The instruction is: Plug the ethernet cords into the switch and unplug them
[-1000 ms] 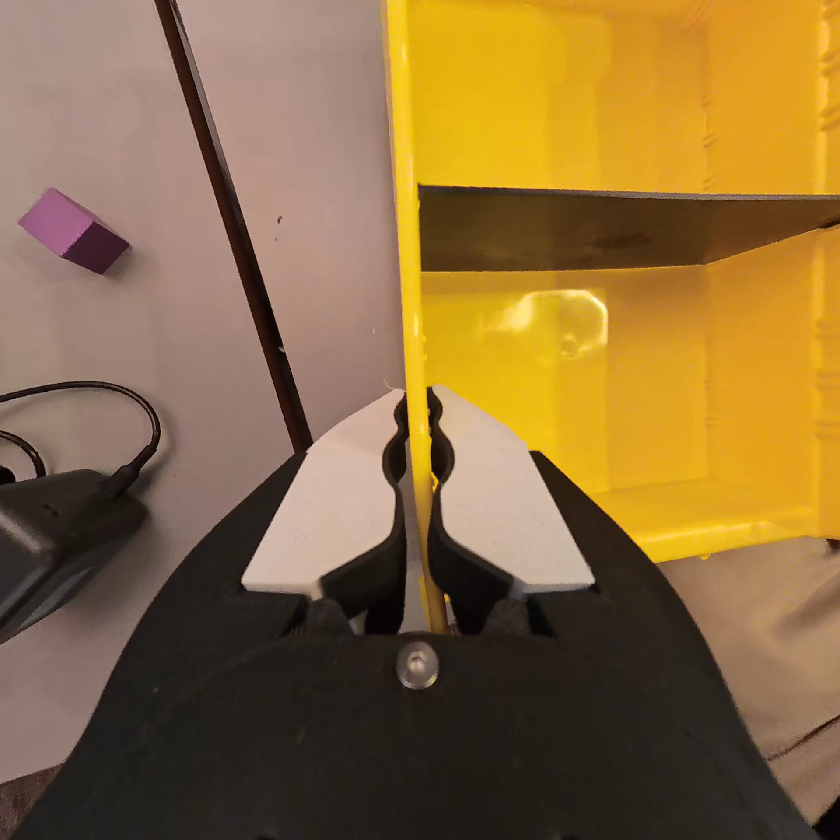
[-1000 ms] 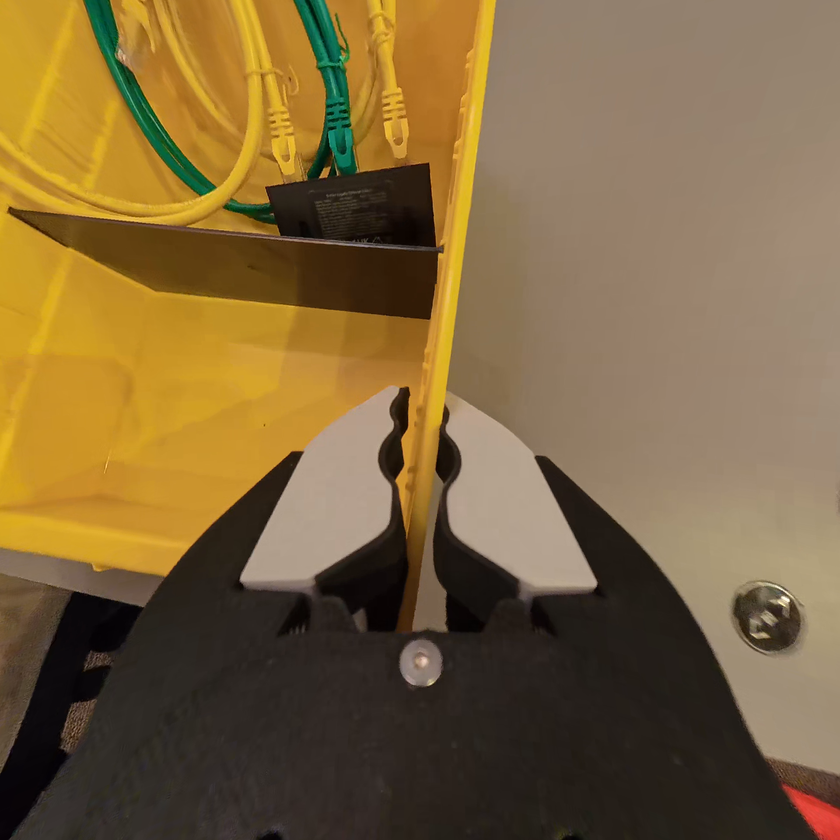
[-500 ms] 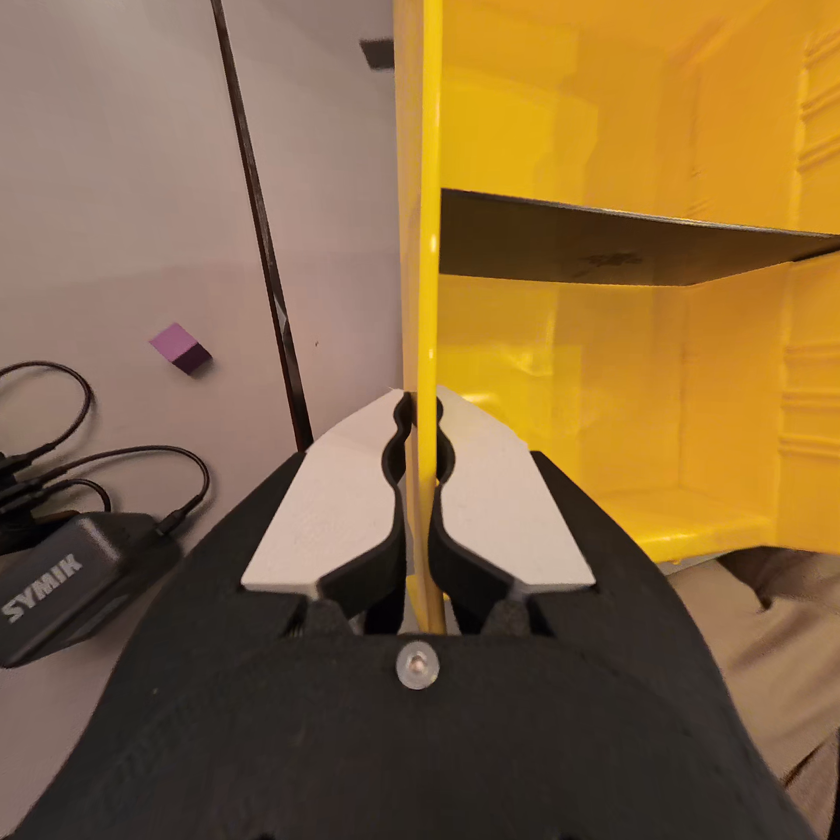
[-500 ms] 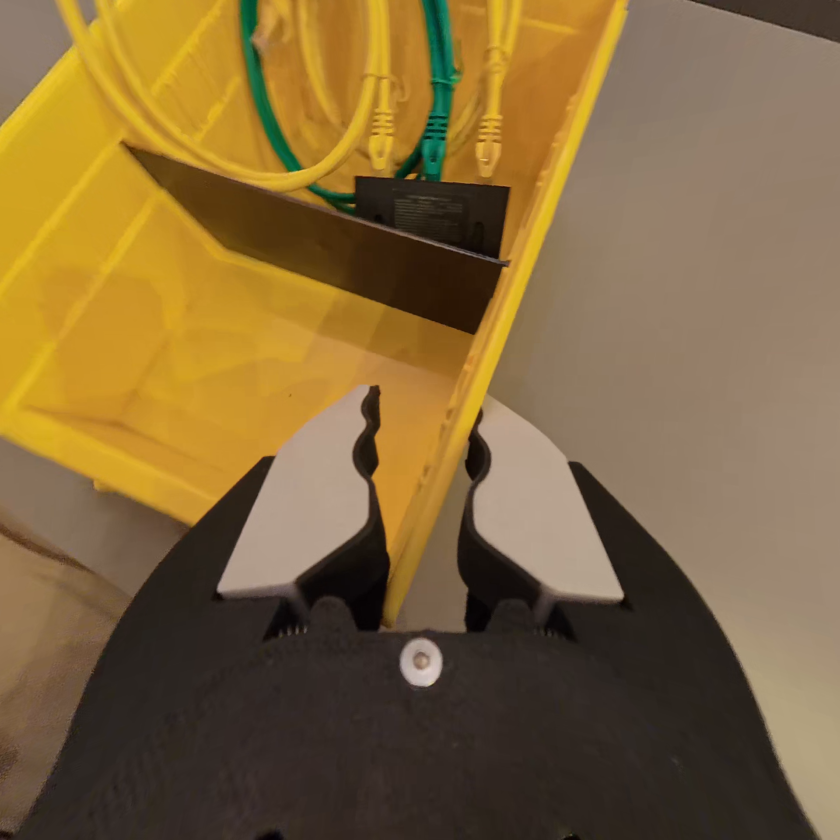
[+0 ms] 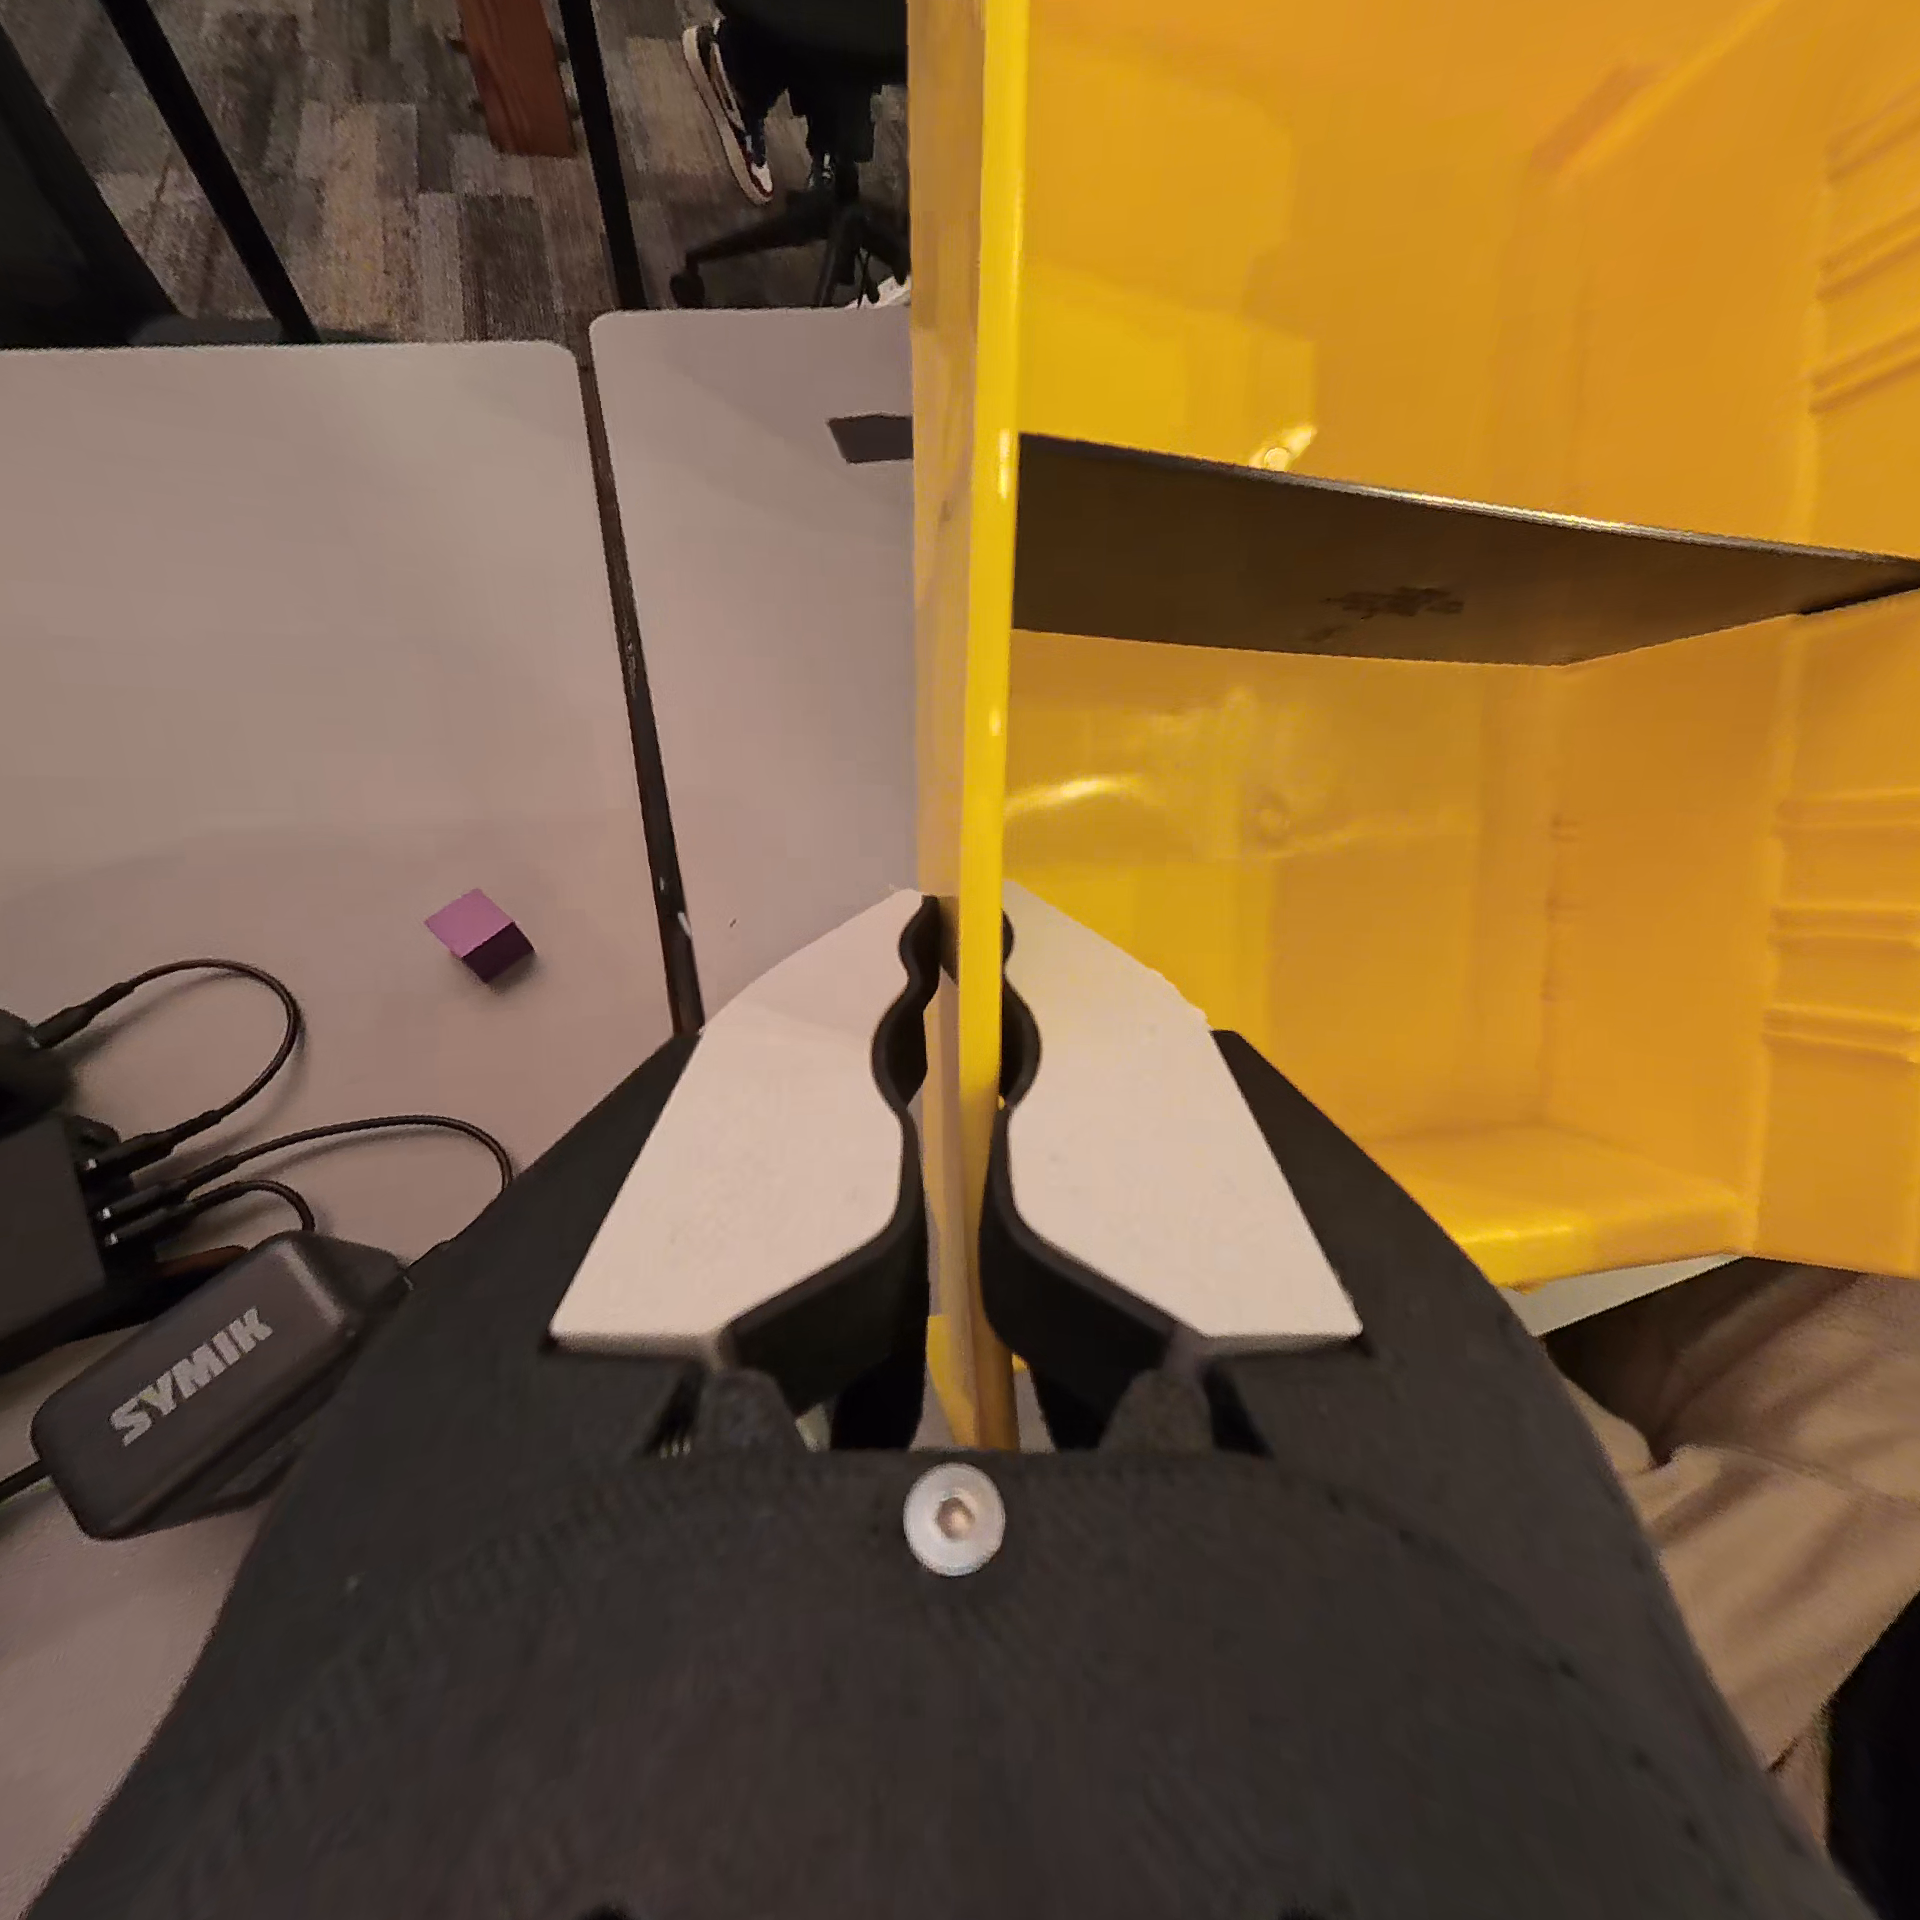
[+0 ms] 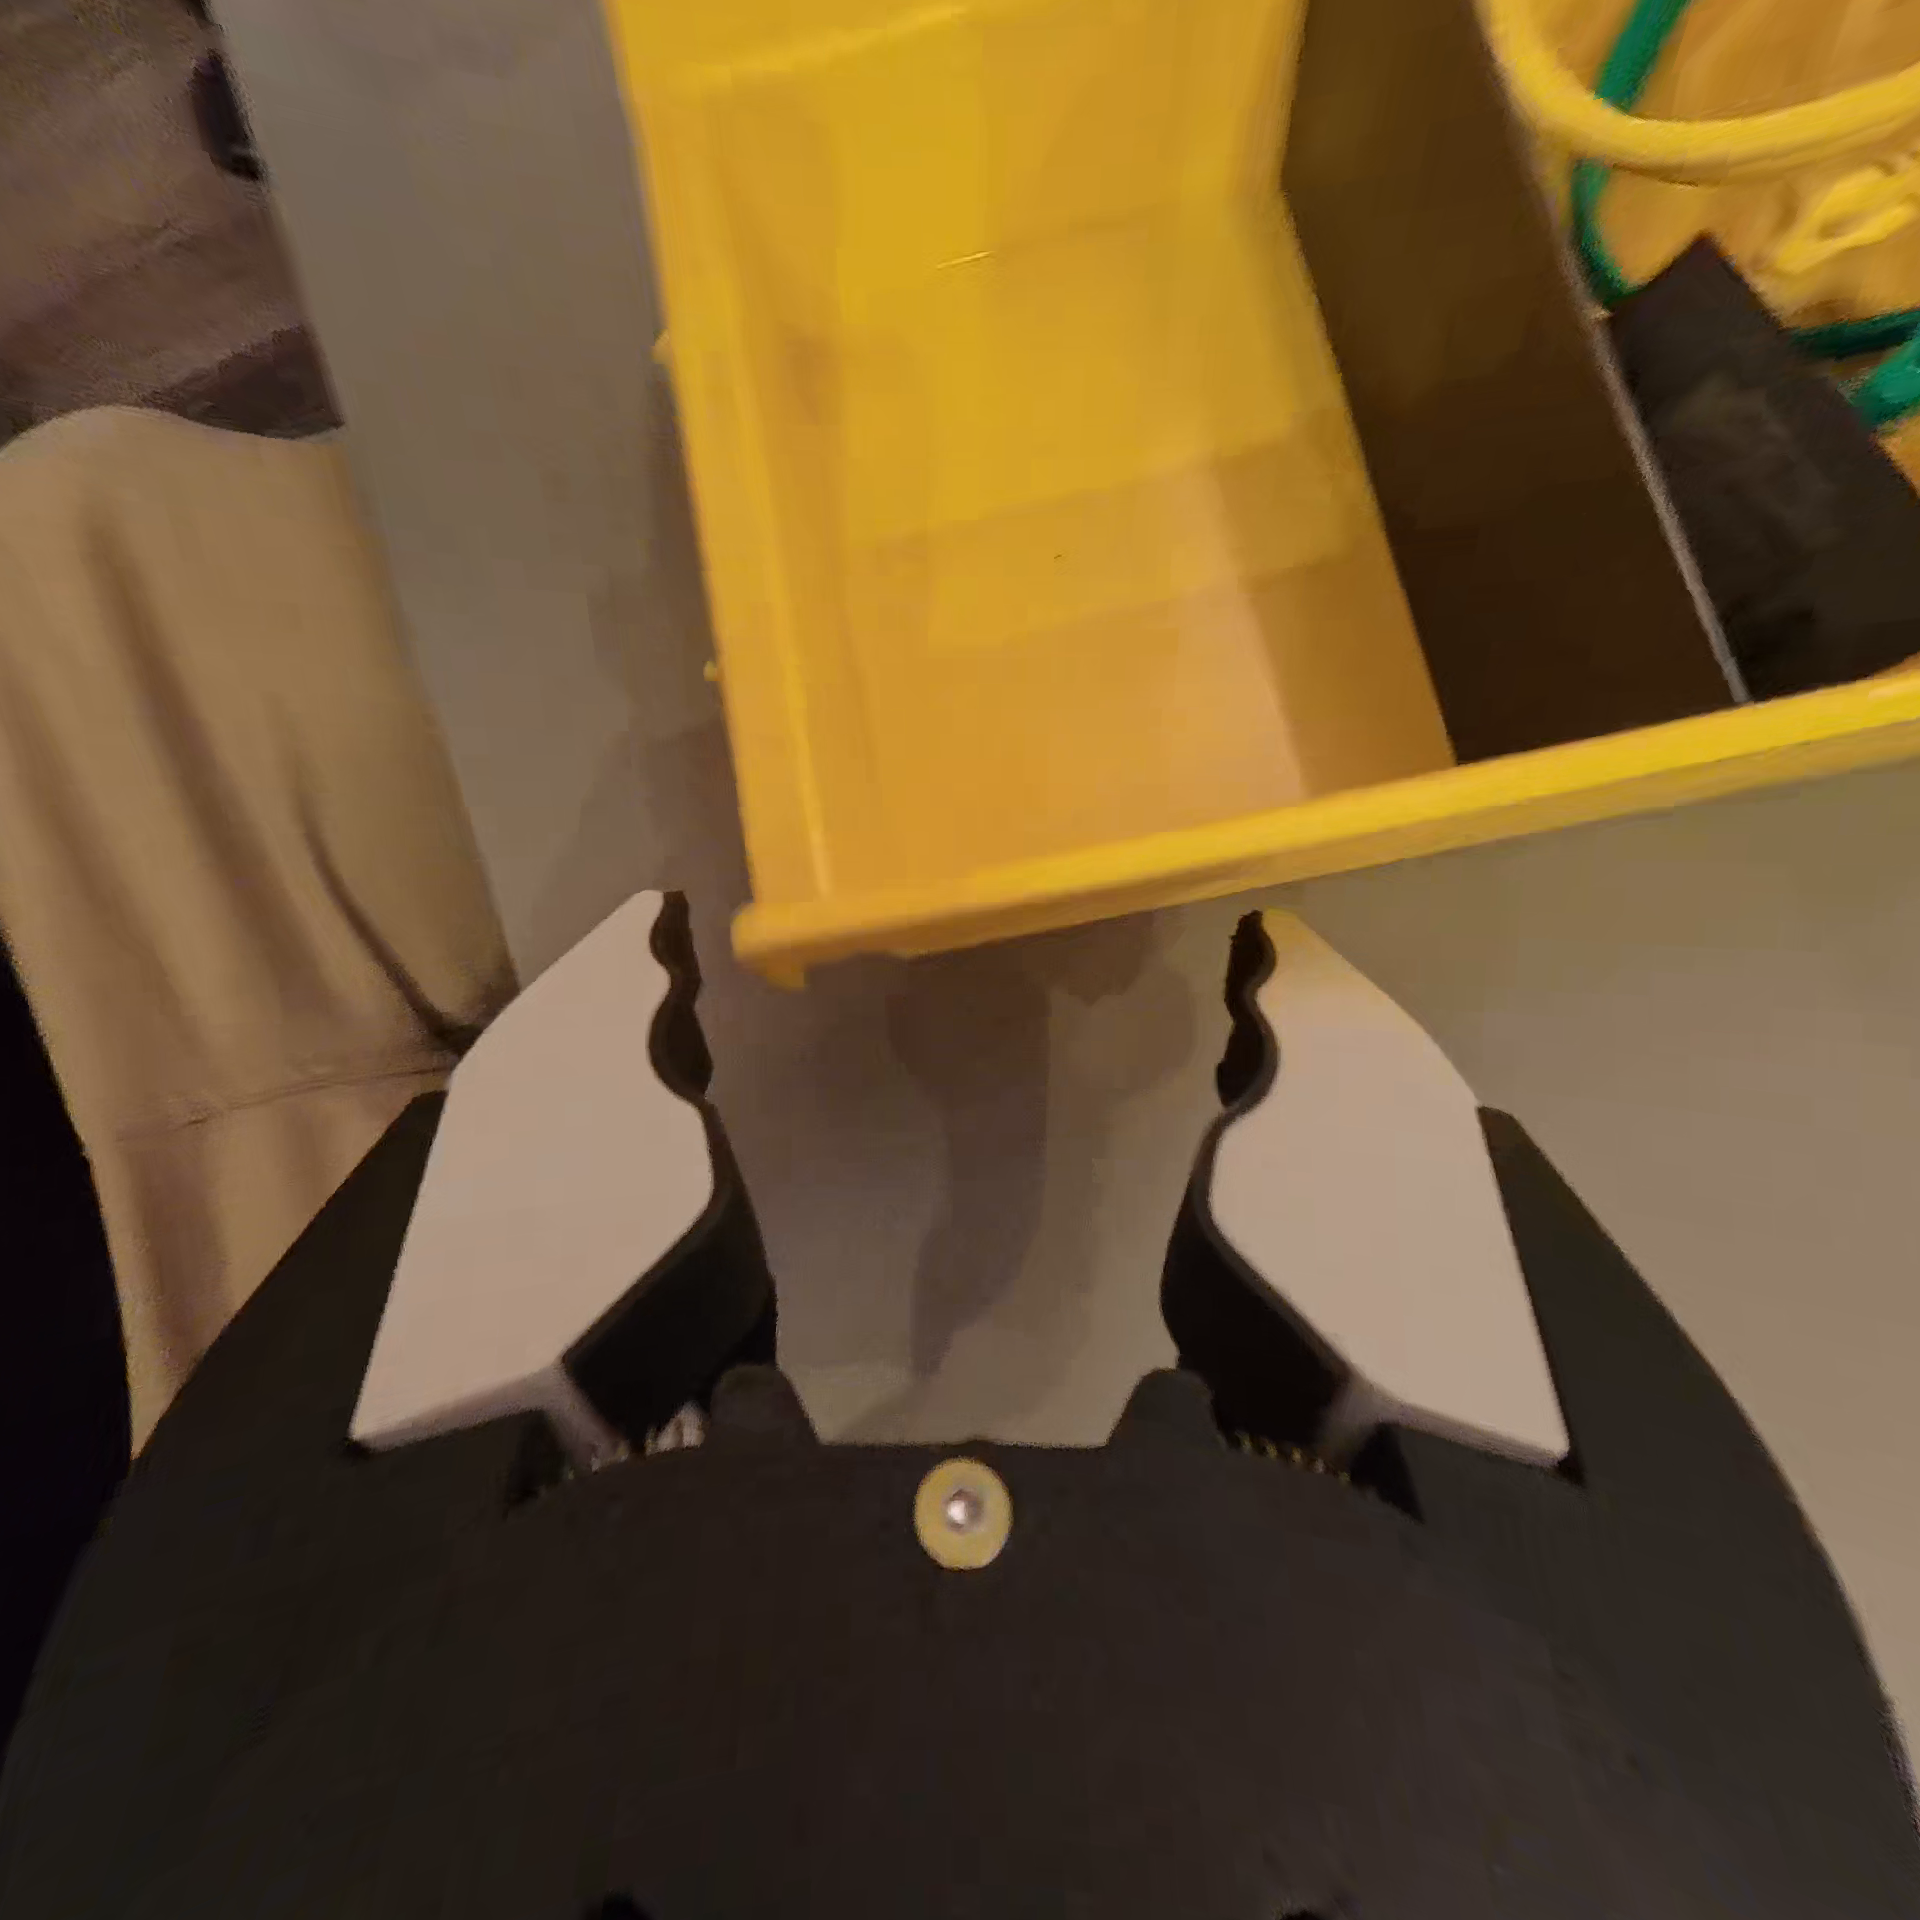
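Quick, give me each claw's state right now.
Left claw: closed on the side wall of the yellow bin.
Right claw: open, holding nothing, just short of the bin's corner.

Bare table (image 6: 1558, 1091) beside the yellow bin (image 6: 1039, 894); inside, black divider (image 6: 1455, 436), possibly tangled cords (image 6: 1662, 135) beyond.

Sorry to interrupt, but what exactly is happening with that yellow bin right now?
A person works two handheld grippers. The left gripper is clamped on the side wall of the yellow bin. The right gripper is open beside the bin's corner, holding nothing. The switch and ethernet cords lie behind the black divider.
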Action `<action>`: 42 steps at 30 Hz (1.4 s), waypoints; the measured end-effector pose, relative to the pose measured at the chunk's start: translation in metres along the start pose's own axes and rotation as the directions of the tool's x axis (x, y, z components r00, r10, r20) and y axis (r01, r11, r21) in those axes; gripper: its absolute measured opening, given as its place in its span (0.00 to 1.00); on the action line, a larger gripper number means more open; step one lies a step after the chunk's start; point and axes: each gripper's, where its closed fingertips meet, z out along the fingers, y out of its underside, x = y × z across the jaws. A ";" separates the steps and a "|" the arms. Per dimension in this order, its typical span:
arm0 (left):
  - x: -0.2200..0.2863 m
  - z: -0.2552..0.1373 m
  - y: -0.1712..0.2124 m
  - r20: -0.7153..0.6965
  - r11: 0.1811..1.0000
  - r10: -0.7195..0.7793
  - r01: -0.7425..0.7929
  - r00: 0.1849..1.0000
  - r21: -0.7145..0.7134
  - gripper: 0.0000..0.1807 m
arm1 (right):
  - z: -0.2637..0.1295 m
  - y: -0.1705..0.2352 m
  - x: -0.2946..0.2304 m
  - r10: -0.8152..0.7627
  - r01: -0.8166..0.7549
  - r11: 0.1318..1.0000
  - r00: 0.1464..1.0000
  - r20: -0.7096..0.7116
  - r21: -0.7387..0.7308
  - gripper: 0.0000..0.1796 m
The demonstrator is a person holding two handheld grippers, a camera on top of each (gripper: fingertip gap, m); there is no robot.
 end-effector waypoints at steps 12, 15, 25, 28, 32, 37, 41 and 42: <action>0.192 0.059 -0.048 -0.260 0.971 0.241 -0.230 0.935 0.072 0.03 | -0.137 0.000 0.001 0.088 -0.118 0.917 0.992 0.095 0.380 0.55; 0.263 0.105 -0.051 -0.354 0.955 0.292 -0.291 0.888 0.060 0.03 | -0.193 0.012 -0.007 0.144 -0.166 0.818 0.986 0.084 0.551 0.61; 0.445 0.224 -0.015 -0.506 0.882 0.368 -0.466 0.780 -0.077 0.04 | -0.219 0.087 -0.004 0.487 -0.259 0.706 0.853 -0.186 0.659 0.73; 0.467 0.243 0.003 -0.500 0.870 0.384 -0.486 0.776 -0.087 0.03 | -0.224 0.114 0.016 0.583 -0.315 0.644 0.792 -0.181 0.697 0.70; 0.484 0.258 0.026 -0.474 0.861 0.401 -0.499 0.784 -0.097 0.03 | -0.223 0.148 0.042 0.647 -0.345 0.650 0.719 -0.255 0.677 0.68; 0.493 0.266 0.040 -0.473 0.858 0.398 -0.502 0.786 -0.112 0.03 | -0.223 0.163 0.056 0.659 -0.336 0.680 0.670 -0.341 0.652 0.67; 0.496 0.269 0.045 -0.472 0.855 0.400 -0.505 0.785 -0.115 0.03 | -0.223 0.171 0.066 0.650 -0.323 0.710 0.643 -0.405 0.626 0.66; 0.497 0.270 0.046 -0.473 0.855 0.398 -0.505 0.786 -0.118 0.03 | -0.223 0.173 0.068 0.651 -0.323 0.711 0.637 -0.412 0.624 0.66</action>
